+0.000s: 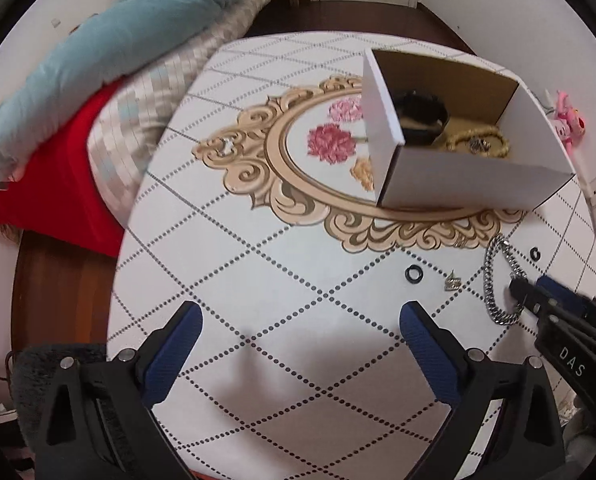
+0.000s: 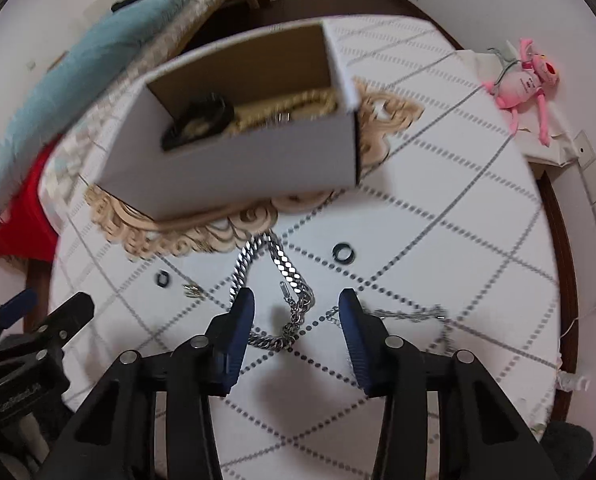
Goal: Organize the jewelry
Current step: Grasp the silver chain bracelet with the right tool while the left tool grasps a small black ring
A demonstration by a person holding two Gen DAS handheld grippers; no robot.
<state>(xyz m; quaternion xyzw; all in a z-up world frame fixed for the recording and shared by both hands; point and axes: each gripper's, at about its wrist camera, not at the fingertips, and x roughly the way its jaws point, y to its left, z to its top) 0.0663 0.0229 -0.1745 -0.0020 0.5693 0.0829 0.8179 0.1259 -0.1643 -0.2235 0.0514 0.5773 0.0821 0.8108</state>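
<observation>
A white cardboard box stands on the patterned table; inside lie a black bracelet and a gold bead necklace. A thick silver chain lies on the table in front of the box. My right gripper is open, its fingers on either side of the chain's near end. My left gripper is open and empty over bare table. Two black rings and a small gold piece lie near the chain.
A thin silver chain lies to the right of my right gripper. A pink plush toy lies at the table's far right. A bed with teal, checked and red bedding borders the table's left side.
</observation>
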